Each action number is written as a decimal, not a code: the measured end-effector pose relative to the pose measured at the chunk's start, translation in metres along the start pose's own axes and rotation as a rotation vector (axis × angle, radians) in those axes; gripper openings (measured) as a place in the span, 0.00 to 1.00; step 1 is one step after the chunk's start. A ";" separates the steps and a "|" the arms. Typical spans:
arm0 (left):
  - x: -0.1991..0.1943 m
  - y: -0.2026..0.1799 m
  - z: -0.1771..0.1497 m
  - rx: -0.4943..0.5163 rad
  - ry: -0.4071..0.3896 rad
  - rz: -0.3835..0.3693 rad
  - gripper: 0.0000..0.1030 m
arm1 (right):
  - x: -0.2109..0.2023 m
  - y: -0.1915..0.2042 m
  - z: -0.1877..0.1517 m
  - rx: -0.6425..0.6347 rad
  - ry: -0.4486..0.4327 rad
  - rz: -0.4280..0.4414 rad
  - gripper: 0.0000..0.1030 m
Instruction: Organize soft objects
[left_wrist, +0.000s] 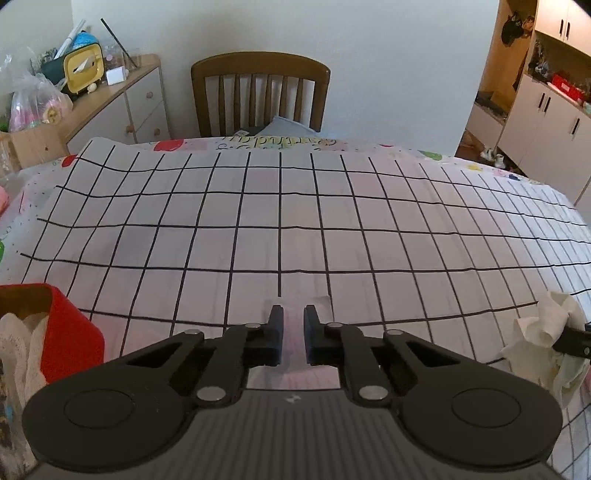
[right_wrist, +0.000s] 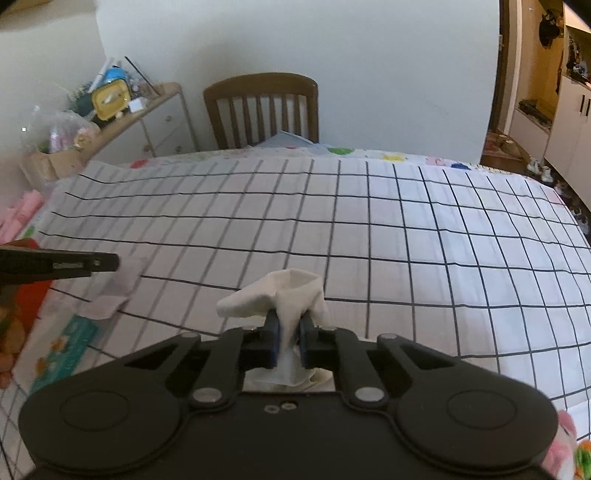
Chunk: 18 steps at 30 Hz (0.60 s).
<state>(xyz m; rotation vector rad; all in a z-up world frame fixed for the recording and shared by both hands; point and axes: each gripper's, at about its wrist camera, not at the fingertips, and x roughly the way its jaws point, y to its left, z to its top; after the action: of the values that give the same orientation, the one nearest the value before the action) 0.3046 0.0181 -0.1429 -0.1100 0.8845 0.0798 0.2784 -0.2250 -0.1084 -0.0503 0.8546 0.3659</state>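
Left wrist: grid cloth (left_wrist: 295, 221), chair (left_wrist: 258, 92).

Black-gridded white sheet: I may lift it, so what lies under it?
A colourful printed tablecloth shows past the far edge of the black-gridded white sheet; the rest beneath is covered and cannot be seen.

Crumpled white cloth (right_wrist: 291, 295) pinched above grid-patterned sheet (right_wrist: 406, 229).
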 end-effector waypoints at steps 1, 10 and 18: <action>-0.001 0.001 0.000 -0.009 0.012 -0.019 0.11 | -0.003 0.000 -0.001 -0.001 0.001 0.008 0.09; -0.013 -0.001 0.000 -0.004 0.042 -0.016 0.29 | -0.011 0.004 -0.007 0.004 0.005 0.029 0.09; -0.011 -0.011 -0.004 0.013 0.064 -0.043 0.79 | -0.014 0.002 -0.007 0.004 0.006 0.037 0.09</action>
<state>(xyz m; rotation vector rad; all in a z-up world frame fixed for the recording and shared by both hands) 0.2961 0.0066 -0.1360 -0.1197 0.9461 0.0310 0.2640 -0.2285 -0.1027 -0.0315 0.8633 0.3990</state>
